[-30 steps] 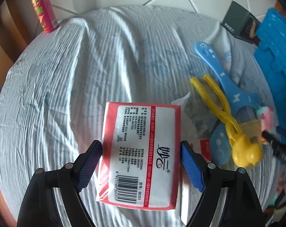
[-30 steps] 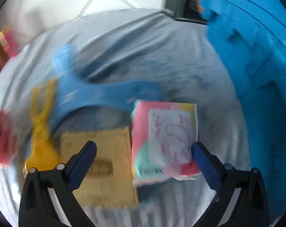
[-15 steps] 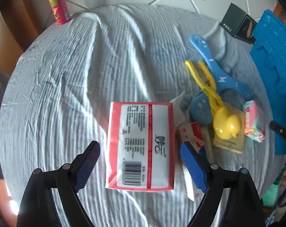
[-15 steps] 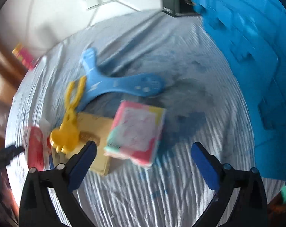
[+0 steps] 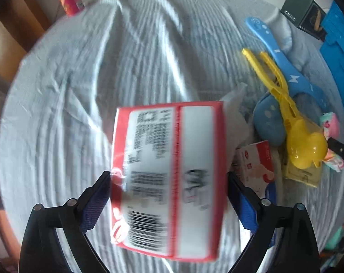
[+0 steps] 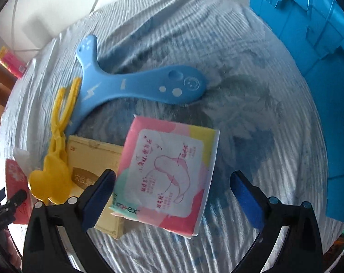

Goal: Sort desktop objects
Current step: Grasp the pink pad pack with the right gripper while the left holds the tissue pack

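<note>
Straddling a red and white pack, the left tool has its jaws at the pack's two sides, but blur hides whether they press it. The pack lies on the wrinkled grey cloth of the tabletop. The right tool is spread wide around a pink tissue pack, its left pad touching, the right one apart. Beside it lie a tan box, yellow tongs and a blue boomerang.

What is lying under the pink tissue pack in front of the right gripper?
The pink tissue pack overlaps the right edge of a flat yellow box, and elsewhere rests on the striped cloth. Anything directly beneath it is covered.
</note>
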A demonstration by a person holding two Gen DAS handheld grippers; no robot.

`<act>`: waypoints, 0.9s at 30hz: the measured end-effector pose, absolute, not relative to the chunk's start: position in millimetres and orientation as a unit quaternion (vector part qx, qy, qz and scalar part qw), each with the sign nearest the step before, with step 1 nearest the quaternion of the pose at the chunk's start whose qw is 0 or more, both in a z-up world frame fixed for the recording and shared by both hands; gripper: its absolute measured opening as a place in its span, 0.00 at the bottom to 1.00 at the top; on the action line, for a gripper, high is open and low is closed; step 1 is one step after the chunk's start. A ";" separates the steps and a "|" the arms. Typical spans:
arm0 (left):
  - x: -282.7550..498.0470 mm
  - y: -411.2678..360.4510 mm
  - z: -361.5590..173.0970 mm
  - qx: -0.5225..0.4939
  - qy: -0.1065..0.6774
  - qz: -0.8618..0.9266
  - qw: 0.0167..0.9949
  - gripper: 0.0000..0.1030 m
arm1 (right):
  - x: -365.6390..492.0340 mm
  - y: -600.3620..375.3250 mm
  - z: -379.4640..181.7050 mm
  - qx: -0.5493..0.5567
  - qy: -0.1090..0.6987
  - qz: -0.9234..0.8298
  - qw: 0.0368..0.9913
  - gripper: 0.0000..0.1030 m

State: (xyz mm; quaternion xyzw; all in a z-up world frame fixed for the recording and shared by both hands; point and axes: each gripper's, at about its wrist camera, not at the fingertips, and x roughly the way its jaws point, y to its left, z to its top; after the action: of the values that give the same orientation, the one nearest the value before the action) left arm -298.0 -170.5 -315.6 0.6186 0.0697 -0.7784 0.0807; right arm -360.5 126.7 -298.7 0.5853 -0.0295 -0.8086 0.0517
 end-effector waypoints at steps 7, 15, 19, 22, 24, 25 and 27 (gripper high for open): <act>-291.2 -168.5 -312.9 0.603 0.088 -0.789 0.081 0.82 | -359.3 124.7 -309.8 0.591 -0.019 -0.804 0.065 0.99; -274.5 -158.9 -275.8 0.565 0.072 -0.817 0.090 0.82 | -351.4 121.4 -304.1 0.584 -0.003 -0.808 0.082 0.76; -273.1 -156.3 -255.7 0.549 0.070 -0.829 0.083 0.82 | -344.4 118.7 -283.0 0.565 0.020 -0.820 0.086 0.72; -273.6 -152.5 -244.8 0.540 0.065 -0.836 0.079 0.82 | -338.0 115.3 -265.1 0.551 0.027 -0.828 0.096 0.71; -274.1 -149.9 -237.3 0.534 0.063 -0.840 0.075 0.82 | -333.4 114.3 -254.4 0.543 0.030 -0.833 0.101 0.70; -273.3 -149.4 -233.5 0.531 0.063 -0.842 0.073 0.82 | -329.9 113.4 -247.2 0.537 0.034 -0.837 0.103 0.70; -271.6 -148.1 -224.5 0.524 0.063 -0.846 0.068 0.82 | -325.1 108.7 -233.7 0.525 0.037 -0.843 0.110 0.70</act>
State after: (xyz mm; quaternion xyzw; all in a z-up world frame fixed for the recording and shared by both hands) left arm -271.6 -148.1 -224.5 0.5243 0.0635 -0.8464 0.0683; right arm -325.1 108.7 -233.7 0.5252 0.0372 -0.8431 0.1098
